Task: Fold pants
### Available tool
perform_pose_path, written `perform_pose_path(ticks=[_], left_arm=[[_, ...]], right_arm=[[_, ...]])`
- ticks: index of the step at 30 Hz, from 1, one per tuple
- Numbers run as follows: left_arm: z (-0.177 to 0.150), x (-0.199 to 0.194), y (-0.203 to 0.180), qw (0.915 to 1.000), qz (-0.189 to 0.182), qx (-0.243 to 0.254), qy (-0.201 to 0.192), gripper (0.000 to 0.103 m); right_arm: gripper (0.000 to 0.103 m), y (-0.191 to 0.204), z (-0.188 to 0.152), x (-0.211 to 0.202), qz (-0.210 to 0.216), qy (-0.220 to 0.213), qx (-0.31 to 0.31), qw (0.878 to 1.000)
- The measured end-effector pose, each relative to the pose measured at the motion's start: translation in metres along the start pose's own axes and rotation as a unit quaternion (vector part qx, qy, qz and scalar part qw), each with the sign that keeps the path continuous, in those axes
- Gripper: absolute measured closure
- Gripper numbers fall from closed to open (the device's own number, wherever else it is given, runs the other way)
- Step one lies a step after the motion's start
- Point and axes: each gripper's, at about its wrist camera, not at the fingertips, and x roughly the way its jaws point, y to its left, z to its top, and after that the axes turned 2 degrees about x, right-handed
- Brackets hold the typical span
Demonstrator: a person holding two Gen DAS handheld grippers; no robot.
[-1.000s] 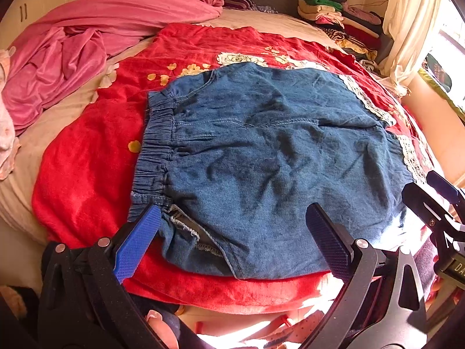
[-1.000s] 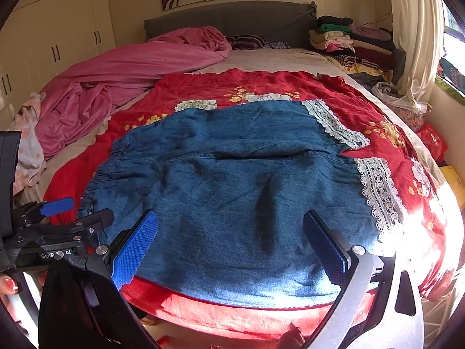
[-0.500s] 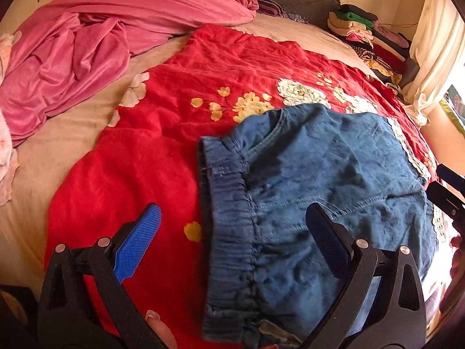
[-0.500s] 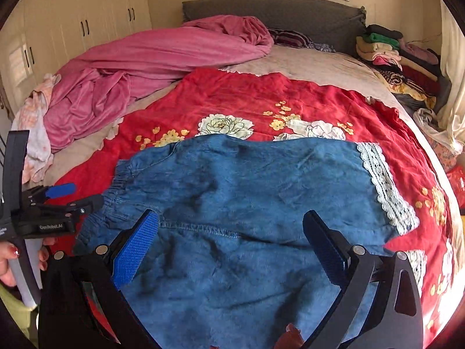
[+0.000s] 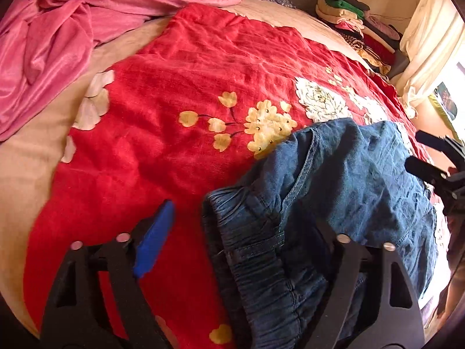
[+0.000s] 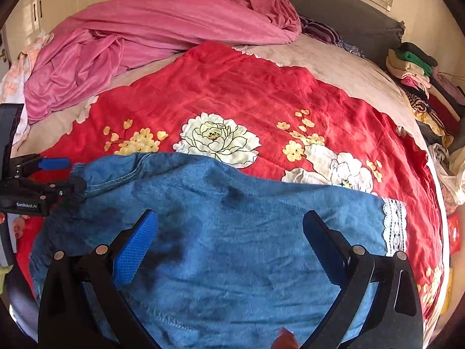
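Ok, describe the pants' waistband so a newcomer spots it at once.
Start at the red floral blanket spread over the bed. The blue denim pants lie on it; the waistband is their gathered, elastic-ruched left edge, unlike the lace trim at the opposite end.

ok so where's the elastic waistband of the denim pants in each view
Left wrist: elastic waistband at lower centre, between the left gripper fingers, nearer the right one.
Right wrist: waistband at the left edge, next to the left gripper's tip.
Shared landmark: the yellow flower cluster on the red blanket, just beyond the waistband's far corner.
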Motion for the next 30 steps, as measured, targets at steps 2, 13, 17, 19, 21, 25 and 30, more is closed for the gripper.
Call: perform_pose_path(ticks=[2,13,17,19,21,25,30], left_arm=[[0.0,0.008,-0.003,0.9999,0.004,0.009,0.002,0.063],[-0.004,-0.028,-0.005,0.9968,0.013,0.028,-0.074,0.072],[-0.006,-0.034,-0.014,0.9945,0.025,0.048,-0.089,0.072],[-0.007,-0.035,-0.017,0.9932,0.037,0.057,-0.095,0.072],[-0.009,-0.038,-0.019,0.9915,0.051,0.062,-0.102,0.072],[-0.014,-0.05,-0.017,0.9901,0.052,0.056,-0.118,0.072],[-0.025,-0.071,-0.028,0.9865,0.048,0.053,-0.147,0.072]], right_arm=[[0.004,0.0,0.012,0.015,0.008,0.015,-0.017,1.0],[0.01,0.032,0.042,0.072,0.047,0.049,-0.135,0.989],[0.057,0.047,0.036,0.085,0.071,0.065,-0.15,0.984],[0.079,0.052,0.032,0.075,0.078,0.048,-0.151,0.984],[0.092,0.05,0.028,0.06,0.075,0.024,-0.141,0.987],[0.096,0.033,0.017,0.015,0.098,-0.033,-0.09,0.991],[0.096,0.027,-0.008,-0.041,0.111,-0.082,-0.062,0.989]])
